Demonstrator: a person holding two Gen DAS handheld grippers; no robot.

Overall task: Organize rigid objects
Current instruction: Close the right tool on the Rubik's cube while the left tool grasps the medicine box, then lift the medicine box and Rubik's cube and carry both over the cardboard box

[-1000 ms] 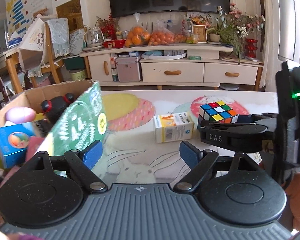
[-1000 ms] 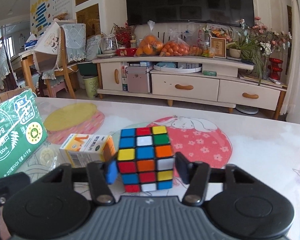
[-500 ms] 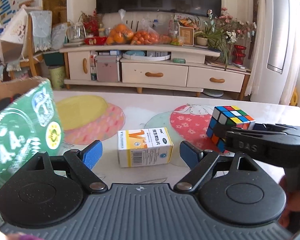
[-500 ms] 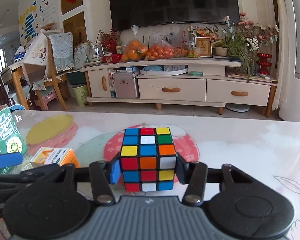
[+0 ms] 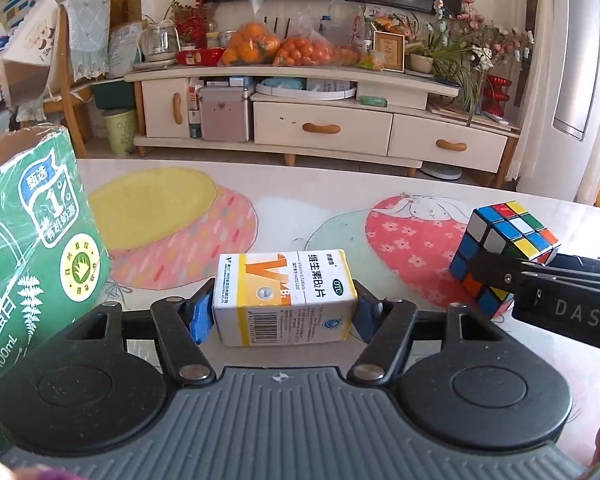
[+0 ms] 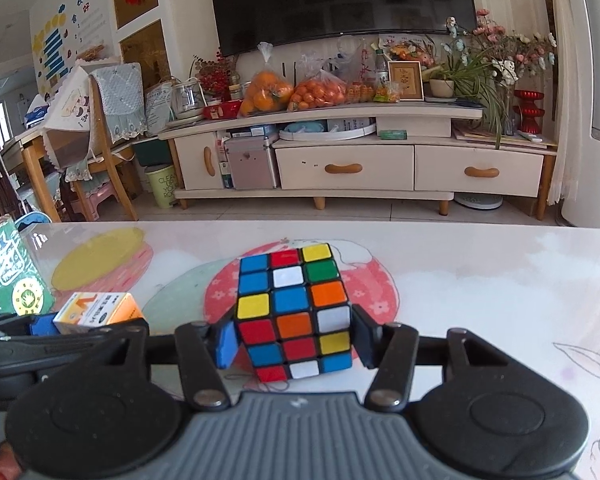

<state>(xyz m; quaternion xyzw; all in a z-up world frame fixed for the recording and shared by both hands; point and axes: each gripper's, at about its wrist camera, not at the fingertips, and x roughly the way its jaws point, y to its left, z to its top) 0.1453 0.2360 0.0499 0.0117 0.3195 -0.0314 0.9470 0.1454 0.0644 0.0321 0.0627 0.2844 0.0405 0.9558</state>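
Note:
A white and orange vitamin box [image 5: 286, 296] lies on the table between the fingers of my left gripper [image 5: 284, 314]. Those jaws are closing, and both blue pads [image 5: 201, 318] meet the box's ends. In the right wrist view the same box [image 6: 100, 308] shows at lower left. A multicoloured puzzle cube [image 6: 294, 312] sits tilted in my right gripper [image 6: 294, 342]. Its jaws are opening slightly, but the pads still rest against the cube's sides. From the left wrist view the cube [image 5: 504, 240] is at the right, behind a black finger [image 5: 540, 292] of the right gripper.
A green printed carton [image 5: 32, 260] stands at the table's left, also seen as a green carton [image 6: 8, 276] in the right wrist view. The patterned tabletop [image 5: 300, 208] stretches ahead. Beyond its far edge stands a cream TV cabinet [image 6: 340, 168] with fruit bags.
My left gripper came forward and down around the vitamin box, and its jaws narrowed onto it. The cube now sits more tilted in my right gripper.

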